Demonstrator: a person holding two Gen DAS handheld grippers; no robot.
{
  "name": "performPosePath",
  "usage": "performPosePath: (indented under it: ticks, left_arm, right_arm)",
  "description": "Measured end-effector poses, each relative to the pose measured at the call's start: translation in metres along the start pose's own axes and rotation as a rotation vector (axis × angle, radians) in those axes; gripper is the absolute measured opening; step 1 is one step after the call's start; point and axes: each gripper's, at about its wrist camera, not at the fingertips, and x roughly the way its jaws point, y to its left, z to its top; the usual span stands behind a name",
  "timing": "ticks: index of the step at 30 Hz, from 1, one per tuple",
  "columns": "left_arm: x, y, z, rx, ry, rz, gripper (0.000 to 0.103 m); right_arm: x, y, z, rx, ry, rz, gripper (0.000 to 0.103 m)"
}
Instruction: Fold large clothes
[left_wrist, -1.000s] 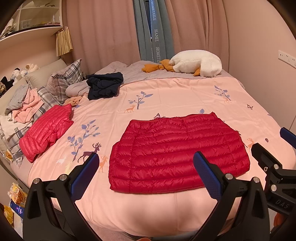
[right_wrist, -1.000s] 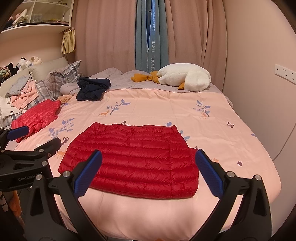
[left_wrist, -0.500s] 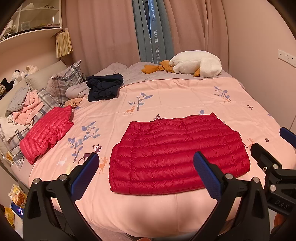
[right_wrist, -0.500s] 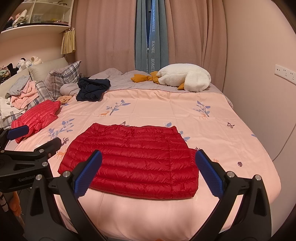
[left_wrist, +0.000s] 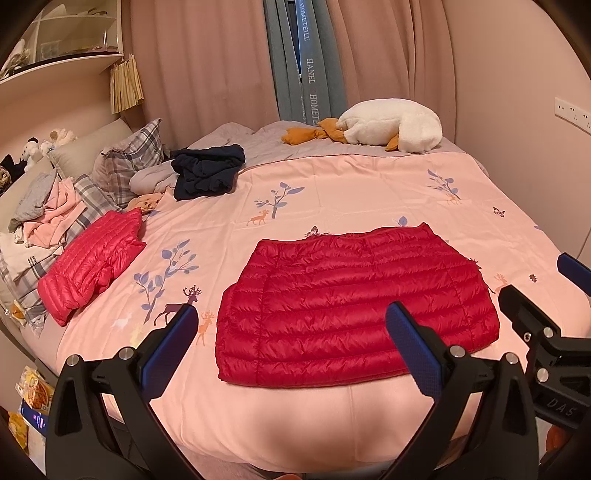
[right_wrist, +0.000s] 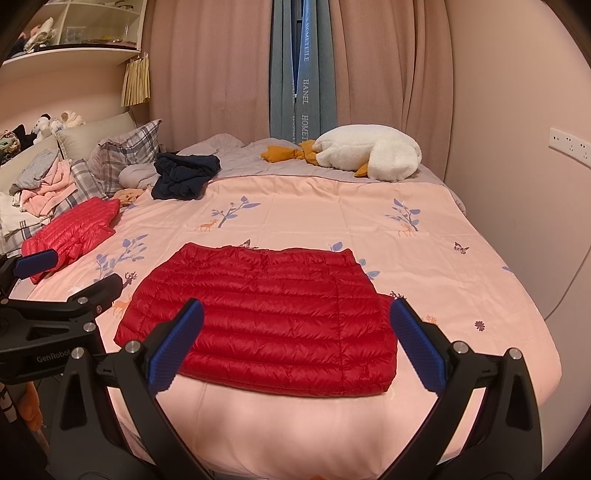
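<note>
Left wrist camera first: my left gripper (left_wrist: 291, 341) hangs spread wide and empty above the near edge of the bed (left_wrist: 332, 192), its blue pads (left_wrist: 415, 354) clear of the fabric. Beyond it the red down jacket (left_wrist: 354, 314) lies folded flat into a rough rectangle on the pink cover, close to the near edge and a little toward the right side. A second, brighter red jacket (left_wrist: 88, 266) lies near the left edge beside a plaid pillow (left_wrist: 129, 162), a dark navy garment (left_wrist: 207, 171) is bunched toward the far left corner, and a white plush goose (left_wrist: 391, 125) rests along the far edge. Right wrist camera next: my right gripper (right_wrist: 295, 341) is likewise spread apart and holds nothing, poised over the near edge, with the folded red down jacket (right_wrist: 266, 317) just past its fingertips (right_wrist: 179, 343).
</note>
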Motion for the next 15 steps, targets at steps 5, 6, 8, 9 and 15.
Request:
performPosePath:
  ticks: [5, 6, 8, 9, 15]
  left_arm:
    - [0.0011, -0.0005, 0.0001, 0.002, -0.001, 0.001, 0.102]
    - [0.0011, -0.0004, 0.0001, 0.001, -0.001, 0.001, 0.102]
    - [0.0013, -0.0004, 0.0001, 0.002, 0.001, 0.0, 0.102]
    - [0.0016, 0.0, 0.0001, 0.0, 0.003, 0.002, 0.102]
    - [0.0039, 0.0011, 0.0001, -0.011, 0.014, 0.003, 0.102]
  right_arm:
    - [0.0009, 0.0003, -0.0015, 0.001, 0.002, -0.001, 0.101]
    - [0.0004, 0.0014, -0.0023, 0.001, 0.002, -0.001, 0.101]
    - [0.0012, 0.001, -0.0023, 0.001, 0.003, -0.001, 0.101]
    - [0.0007, 0.0021, -0.0032, 0.0, 0.004, 0.001, 0.101]
    - [0.003, 0.001, -0.0063, 0.003, 0.01, 0.001, 0.101]
